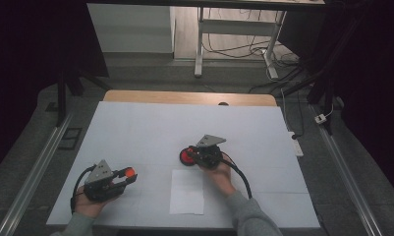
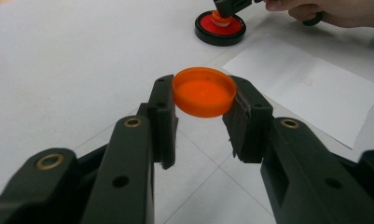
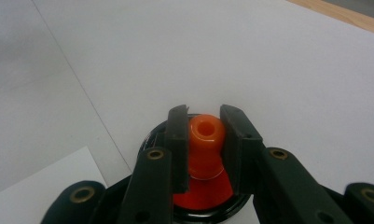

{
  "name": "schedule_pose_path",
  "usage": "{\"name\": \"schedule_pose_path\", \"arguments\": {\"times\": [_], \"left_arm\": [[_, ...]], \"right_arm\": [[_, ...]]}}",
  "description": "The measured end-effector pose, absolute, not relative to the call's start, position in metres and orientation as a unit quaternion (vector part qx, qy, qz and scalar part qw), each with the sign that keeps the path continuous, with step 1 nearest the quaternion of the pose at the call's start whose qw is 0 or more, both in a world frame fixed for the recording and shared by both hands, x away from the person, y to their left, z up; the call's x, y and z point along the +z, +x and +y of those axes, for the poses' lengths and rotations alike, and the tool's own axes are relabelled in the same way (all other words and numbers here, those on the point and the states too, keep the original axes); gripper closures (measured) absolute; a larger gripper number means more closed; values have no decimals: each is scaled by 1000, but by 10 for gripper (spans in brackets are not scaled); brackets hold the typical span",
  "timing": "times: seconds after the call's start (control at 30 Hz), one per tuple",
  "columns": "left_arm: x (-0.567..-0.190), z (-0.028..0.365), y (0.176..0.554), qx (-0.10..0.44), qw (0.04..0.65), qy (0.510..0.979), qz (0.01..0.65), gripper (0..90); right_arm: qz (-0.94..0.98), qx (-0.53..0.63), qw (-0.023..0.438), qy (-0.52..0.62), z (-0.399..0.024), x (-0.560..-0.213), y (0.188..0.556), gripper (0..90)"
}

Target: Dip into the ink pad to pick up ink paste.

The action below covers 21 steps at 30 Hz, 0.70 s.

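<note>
Hands at a white table (image 1: 135, 128) each work a gripper. Left gripper (image 2: 204, 116) clamps an orange cap (image 2: 204, 91) aloft, likely awaiting refitting. Right gripper (image 3: 204, 140) pinches an orange spout (image 3: 205, 140), steadying its red, black-rimmed base (image 2: 220, 29) beside a paper sheet (image 1: 187, 191).

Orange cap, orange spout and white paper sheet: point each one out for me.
orange cap (image 2: 204, 91), left gripper view, its hollow inside face.
orange spout (image 3: 204, 135), right gripper view, upper neck by the opening.
white paper sheet (image 1: 186, 194), high view, its bare middle.
</note>
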<state>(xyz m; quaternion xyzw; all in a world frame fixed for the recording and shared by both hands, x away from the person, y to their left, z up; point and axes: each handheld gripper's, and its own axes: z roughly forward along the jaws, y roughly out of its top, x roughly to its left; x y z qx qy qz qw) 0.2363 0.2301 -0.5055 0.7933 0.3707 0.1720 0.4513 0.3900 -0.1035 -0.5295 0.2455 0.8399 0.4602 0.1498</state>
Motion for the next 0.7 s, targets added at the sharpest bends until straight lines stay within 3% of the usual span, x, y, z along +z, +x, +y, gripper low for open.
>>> {"name": "schedule_pose_path", "arguments": {"times": [0.7], "left_arm": [[-506, 231, 237, 172, 451, 793, 371, 647]], "right_arm": [[838, 463, 136, 256, -105, -529, 392, 727]]}}
